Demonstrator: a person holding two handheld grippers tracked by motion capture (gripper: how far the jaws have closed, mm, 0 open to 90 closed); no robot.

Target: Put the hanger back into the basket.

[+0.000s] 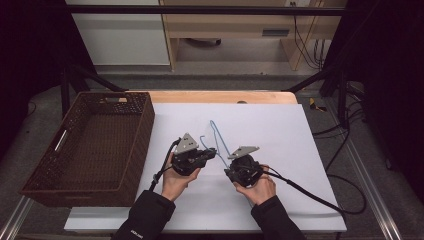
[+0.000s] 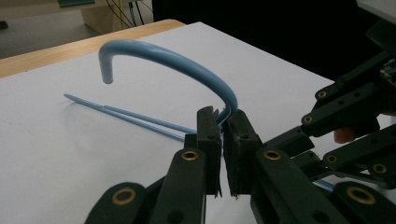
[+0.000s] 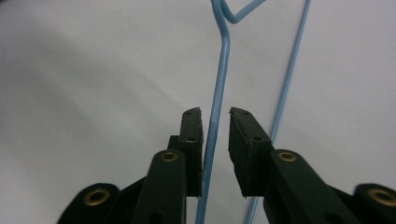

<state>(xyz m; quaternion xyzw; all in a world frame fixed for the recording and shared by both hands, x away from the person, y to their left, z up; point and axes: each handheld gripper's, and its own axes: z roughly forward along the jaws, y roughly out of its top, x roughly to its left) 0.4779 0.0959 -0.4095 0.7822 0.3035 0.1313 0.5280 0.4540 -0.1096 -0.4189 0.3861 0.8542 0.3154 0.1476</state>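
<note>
While the left gripper [image 2: 222, 122] fingers clamp the blue hanger [image 2: 173, 58], the right gripper [image 3: 215, 116] fingers stand slightly apart around it.

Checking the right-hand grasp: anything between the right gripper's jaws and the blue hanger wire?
Nothing visible. In the right gripper view the blue hanger wire runs straight between the jaws of the right gripper, with a gap on one side and no other object there. The left gripper is clamped on the hook.

No readable text, label, brand, number or sign stands on anything here. The person's left sleeve [image 1: 142, 220] carries a small pale mark near the cuff, too small and blurred to read.
</note>
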